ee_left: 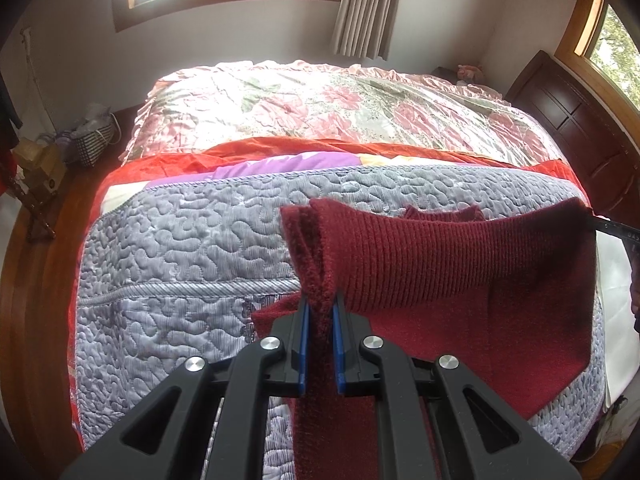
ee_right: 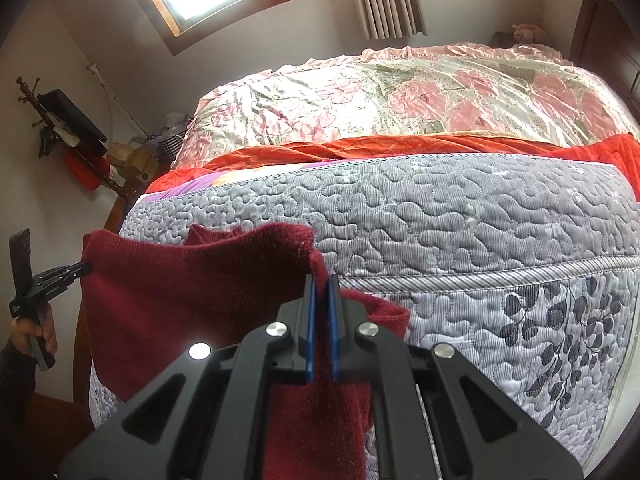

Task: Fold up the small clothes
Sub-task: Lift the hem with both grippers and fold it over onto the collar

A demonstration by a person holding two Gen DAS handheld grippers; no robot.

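Sweater of dark red ribbed knit hangs stretched between both grippers above the bed, its long axis running from the lower middle to the right edge of the left wrist view. The left gripper is clamped on a bunched, folded edge of it; the right gripper pinches a thinner corner. Below lies a grey quilt stitched in wavy loops, with a glossy pink floral bedspread in the upper half. The sweater's lower part is hidden behind the gripper bodies. A hand shows at the left edge of the right wrist view.
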